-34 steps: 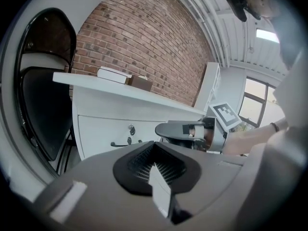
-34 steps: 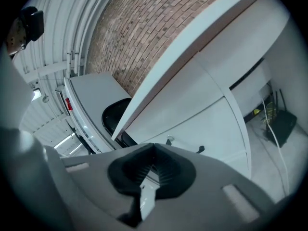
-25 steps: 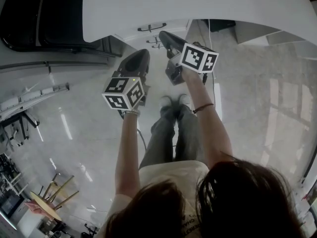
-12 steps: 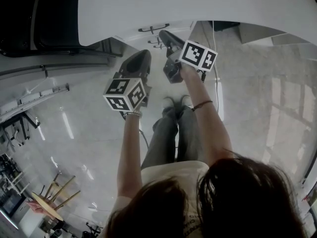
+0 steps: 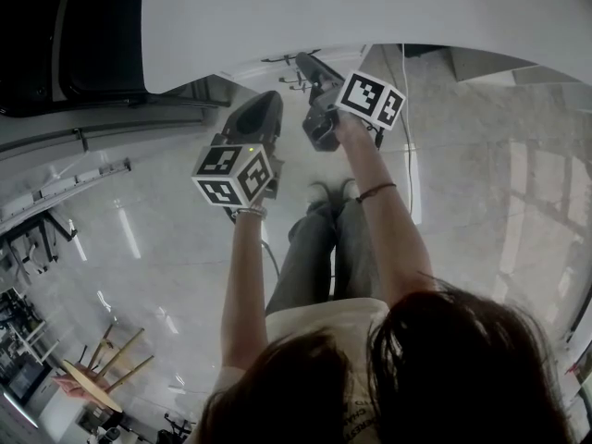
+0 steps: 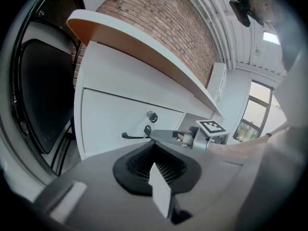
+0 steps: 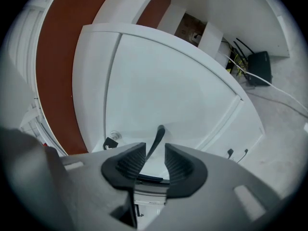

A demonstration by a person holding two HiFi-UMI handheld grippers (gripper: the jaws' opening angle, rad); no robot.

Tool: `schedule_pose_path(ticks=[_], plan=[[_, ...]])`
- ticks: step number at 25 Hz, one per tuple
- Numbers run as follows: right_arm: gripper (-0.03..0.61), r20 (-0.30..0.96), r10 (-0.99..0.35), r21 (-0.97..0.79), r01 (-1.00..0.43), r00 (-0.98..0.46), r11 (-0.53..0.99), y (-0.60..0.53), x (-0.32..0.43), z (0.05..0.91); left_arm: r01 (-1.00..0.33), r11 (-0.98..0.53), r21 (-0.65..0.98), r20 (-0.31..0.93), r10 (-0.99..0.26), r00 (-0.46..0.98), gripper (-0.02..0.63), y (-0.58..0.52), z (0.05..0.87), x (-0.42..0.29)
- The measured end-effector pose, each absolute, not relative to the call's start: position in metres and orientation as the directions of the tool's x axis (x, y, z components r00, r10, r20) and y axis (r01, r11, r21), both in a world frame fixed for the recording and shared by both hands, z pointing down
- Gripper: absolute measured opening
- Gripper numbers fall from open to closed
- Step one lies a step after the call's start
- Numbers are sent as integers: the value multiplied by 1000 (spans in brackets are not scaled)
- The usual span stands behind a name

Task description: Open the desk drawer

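Over the last second the right gripper [image 5: 303,61] has moved forward, toward twelve o'clock in the head view. It has gone from short of the desk [image 5: 370,7] to right under the front edge of the desk top. The handle [image 5: 277,59], fully in sight a second ago, is now half hidden by that edge as the person leans in.

The right gripper view shows what this has achieved. The jaws of the right gripper [image 7: 155,153] are spread, and the thin black handle [image 7: 158,137] stands in the gap between them, not yet pinched. The reach looks complete, so the next step is probably to close on the bar and pull back toward six o'clock.

The left gripper [image 5: 266,100] has barely shifted. It hangs at about seven o'clock of the right one, well clear of the desk. Its jaws [image 6: 156,158] are pressed together with nothing between them.

The drawer [image 6: 110,114] is the top white panel of the cabinet under the desk top, at twelve o'clock from the person. Its front lies flush with the frame, so it appears fully shut. The handle [image 6: 131,136] is a slim dark bar mounted low on the panel. A round lock [image 6: 151,115] with a key in it sits just above the handle, at about one o'clock of it. The panel [image 7: 163,95] is plain and smooth.
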State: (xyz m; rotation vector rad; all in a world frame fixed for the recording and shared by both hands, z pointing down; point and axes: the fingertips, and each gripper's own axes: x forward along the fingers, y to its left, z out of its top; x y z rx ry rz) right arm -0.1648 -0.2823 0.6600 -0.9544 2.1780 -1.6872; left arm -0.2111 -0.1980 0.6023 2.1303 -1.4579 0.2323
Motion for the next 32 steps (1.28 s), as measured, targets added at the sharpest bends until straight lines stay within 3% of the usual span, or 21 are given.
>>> schedule_pose_path(ticks=[9,12,18,32], plan=[[106,153,-630,-958,-270,-762,95,-297,-167,657,-901,-259,348,434,-808,400,0,-208,607,-211],[72,160,-630,-957,-276,-760,90,-297,-168,659,-901,-256,350,438,-806,399,-1,-209,610,-212],[67,161,-628,-955,-280,-761,95,-294,-166,662,-900,-258,351,436,-805,401,0,-209,611,-208],[37,91,-664,-991,-134,-742,13,-292,-164,661,-904,-253,344,444,-805,394,0,-206,610,-207]])
